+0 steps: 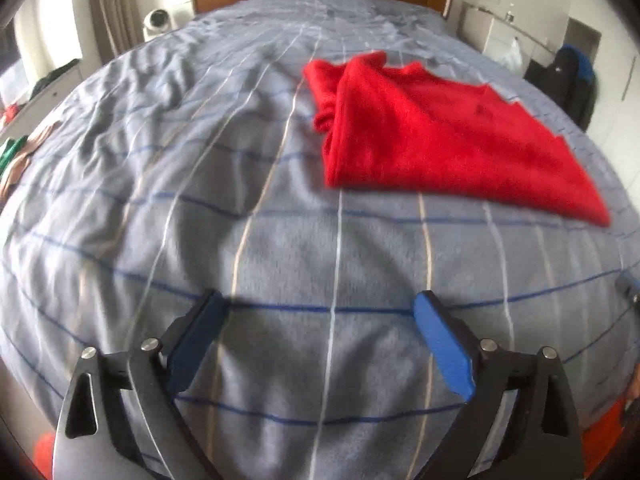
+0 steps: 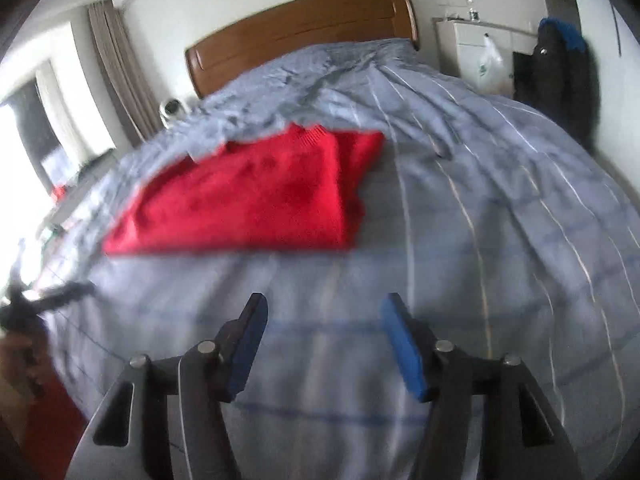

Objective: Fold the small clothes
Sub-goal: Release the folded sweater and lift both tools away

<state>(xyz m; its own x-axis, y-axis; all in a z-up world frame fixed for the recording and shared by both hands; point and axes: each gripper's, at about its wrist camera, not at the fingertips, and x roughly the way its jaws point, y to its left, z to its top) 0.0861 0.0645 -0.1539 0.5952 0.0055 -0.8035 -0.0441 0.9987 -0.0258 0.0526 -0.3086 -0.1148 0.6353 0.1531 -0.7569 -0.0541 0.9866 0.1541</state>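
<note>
Both the left gripper (image 1: 320,300) and right gripper (image 2: 324,304) hover spread and empty over the bed (image 1: 280,240), whose middle carries the red sweater (image 1: 420,132), seemingly already folded: soft, light, best pinched at its near hem corners.

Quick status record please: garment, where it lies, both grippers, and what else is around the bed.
garment: red sweater, partly folded, one side turned over the body
surface: grey striped bedspread, wrinkled on the far side
left gripper: open, empty, above the bedspread, short of the sweater
right gripper: open, empty, also short of the sweater
contact: neither gripper touches the sweater
headboard: brown wood, at the far end of the bed
cabinet: white, right of the headboard, plastic bag hanging on it
image quality: both views blurred
</note>
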